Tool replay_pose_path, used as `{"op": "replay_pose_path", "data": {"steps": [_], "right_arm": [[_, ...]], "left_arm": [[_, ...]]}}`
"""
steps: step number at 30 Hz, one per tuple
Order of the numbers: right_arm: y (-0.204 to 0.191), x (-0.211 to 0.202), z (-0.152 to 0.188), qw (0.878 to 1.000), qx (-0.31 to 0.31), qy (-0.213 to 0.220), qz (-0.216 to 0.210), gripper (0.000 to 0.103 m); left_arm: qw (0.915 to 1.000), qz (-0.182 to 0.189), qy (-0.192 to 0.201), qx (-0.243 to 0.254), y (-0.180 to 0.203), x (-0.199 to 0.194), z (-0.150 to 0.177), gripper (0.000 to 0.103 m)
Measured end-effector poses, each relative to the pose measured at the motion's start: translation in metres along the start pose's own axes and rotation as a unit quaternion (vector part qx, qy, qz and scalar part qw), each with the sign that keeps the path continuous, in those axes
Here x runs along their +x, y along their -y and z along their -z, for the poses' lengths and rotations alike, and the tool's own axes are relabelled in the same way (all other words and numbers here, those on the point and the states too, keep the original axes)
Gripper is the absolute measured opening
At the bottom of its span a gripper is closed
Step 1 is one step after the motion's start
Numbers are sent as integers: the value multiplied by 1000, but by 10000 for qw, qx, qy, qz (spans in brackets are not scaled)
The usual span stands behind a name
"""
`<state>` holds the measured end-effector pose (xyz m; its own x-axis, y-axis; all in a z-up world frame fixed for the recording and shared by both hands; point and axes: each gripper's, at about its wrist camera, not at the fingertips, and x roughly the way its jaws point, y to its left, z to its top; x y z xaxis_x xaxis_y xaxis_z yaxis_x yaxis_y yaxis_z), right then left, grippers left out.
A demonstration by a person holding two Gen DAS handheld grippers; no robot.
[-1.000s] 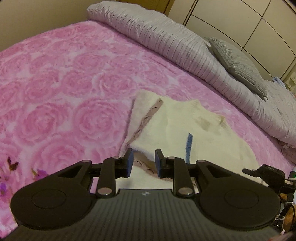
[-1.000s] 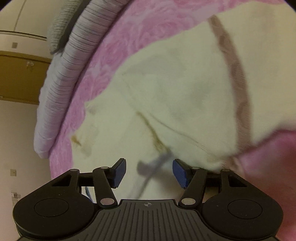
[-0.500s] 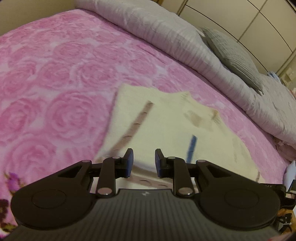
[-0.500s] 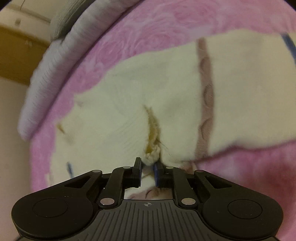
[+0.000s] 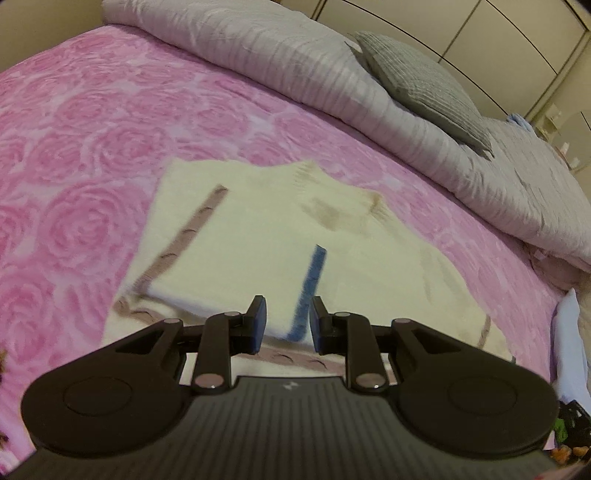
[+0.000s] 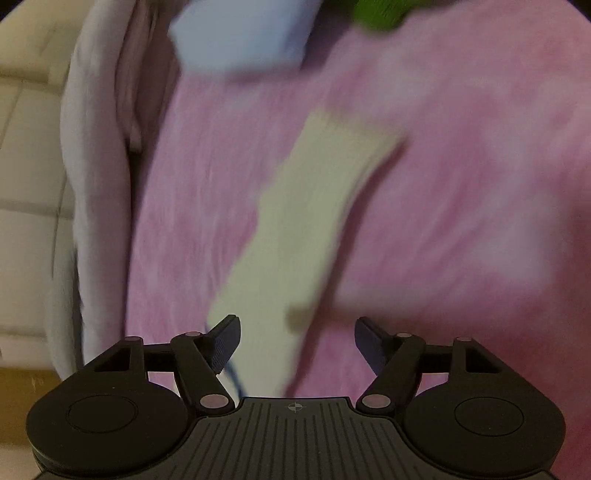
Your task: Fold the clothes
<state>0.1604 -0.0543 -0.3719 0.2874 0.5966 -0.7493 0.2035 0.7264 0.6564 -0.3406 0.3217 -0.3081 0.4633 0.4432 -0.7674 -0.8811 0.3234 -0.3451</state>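
A cream knitted garment (image 5: 258,236) with a brown trim (image 5: 192,229) and a blue stripe (image 5: 312,280) lies folded flat on the pink rose bedspread (image 5: 92,129). My left gripper (image 5: 286,321) hovers over its near edge, the pads a narrow gap apart with nothing pinched between them. The right wrist view is heavily blurred by motion. There my right gripper (image 6: 297,341) has its jaws opening wide, and a cream strip of the garment (image 6: 306,206) runs away under it on the bedspread, free of the pads.
A rolled grey quilt (image 5: 295,62) and a grey pillow (image 5: 424,81) line the bed's far side, with cupboard doors behind. A pale blue cloth (image 6: 240,33) and something green (image 6: 376,11) lie at the bed's end. The quilt (image 6: 96,147) borders the right view's left.
My right gripper shut on a fold of the garment, then let go and swung quickly away with a roll. The garment now lies flatter. My left gripper slid sideways along its near edge.
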Motion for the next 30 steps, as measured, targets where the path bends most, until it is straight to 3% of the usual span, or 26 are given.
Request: {"op": "replay_pose_path", "data": {"steps": [3,6,7,8,9,12,15,17,20,23,25,26,28,30], "right_arm": [[11,-6,-19,9997,46,222,34,72],[9,3,-25,9997,-101,179,119,71],[6,5,-27,9996,-183,153,162,61],[4,8,-29,9994,-264,128,205,22],[2,10,-30,9990,-346,103,247,10],[-38,-1,-11,9887,-1402,386,370,8],[-78,-11,9,9658,-2455,672,489,8],[-125,-28,49,9284,-3598,888,260,8],[-185,-47,138,8524,-5126,898,-503,8],[-221,-58,247,7768,-6111,284,-1494,8],[-231,-44,310,7352,-6538,-559,-1703,14],[-228,-34,336,7219,-6682,-940,-1530,36],[-216,-16,382,6955,-6915,-1575,-1152,58],[-196,-10,396,6911,-6931,-1832,-914,58]], "left_arm": [[10000,56,21,57,8,-3,2,19],[9999,104,83,69,10,-10,2,19],[9998,120,104,72,11,-12,2,19],[9998,126,114,61,10,-15,2,19],[9998,131,113,29,8,-17,2,19],[9998,144,106,-61,-1,-28,2,19],[9998,129,109,-95,-13,-42,1,19],[9998,116,105,-150,-25,-52,0,19],[9995,121,88,-269,-44,-63,1,19],[9991,208,61,-368,-61,-71,4,19],[9987,245,-18,-447,-71,-73,8,19],[9984,257,-71,-504,-75,-72,11,19],[9975,331,-193,-596,-80,-69,17,20],[9963,461,-299,-657,-82,-63,24,25]]}}
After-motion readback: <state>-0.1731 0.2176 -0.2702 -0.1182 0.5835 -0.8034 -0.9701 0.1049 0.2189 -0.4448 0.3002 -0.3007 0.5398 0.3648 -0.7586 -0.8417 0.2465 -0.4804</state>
